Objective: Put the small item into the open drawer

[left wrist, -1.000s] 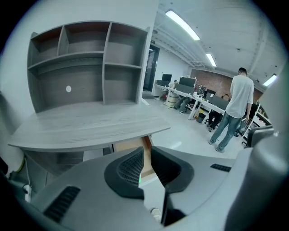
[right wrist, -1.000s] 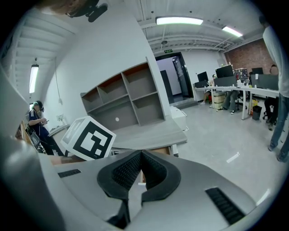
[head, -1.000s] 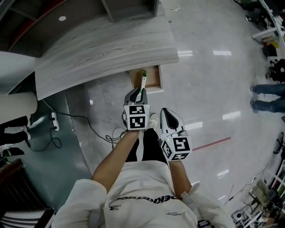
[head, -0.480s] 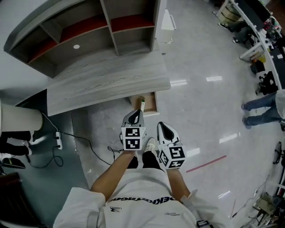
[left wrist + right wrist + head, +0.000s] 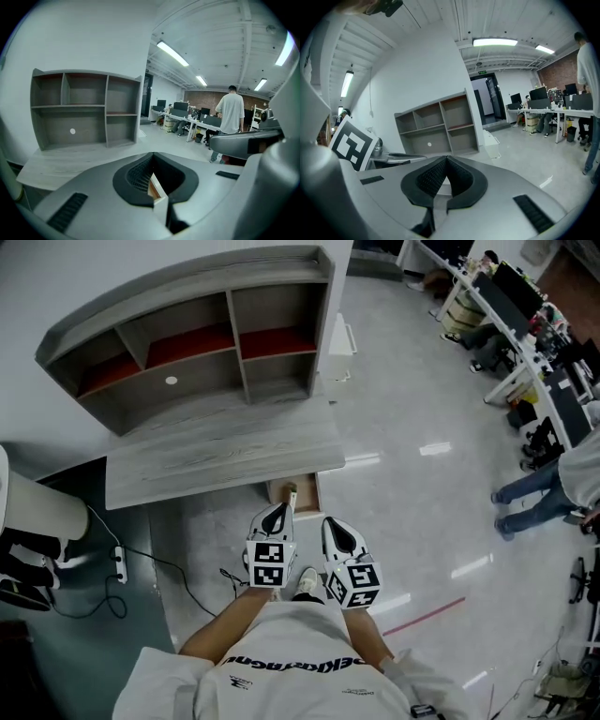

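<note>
The open wooden drawer sticks out from under the grey desk. A slim pale thing shows inside it, too small to make out. My left gripper hovers just short of the drawer, jaws shut with nothing between the pads. In the left gripper view its tips meet, and a tan and white shape shows through the gap below them. My right gripper is beside it on the right, shut and empty, and its tips also touch.
A grey shelf unit stands on the desk, with a white cabinet at its right end. A power strip and cable lie on the floor at left. A person in jeans stands at right, near office desks.
A green and white stick was at the left gripper's tips over the drawer; now the tips are bare. Both grippers have drawn back from the drawer, and the view has lifted onto the shelf unit.
</note>
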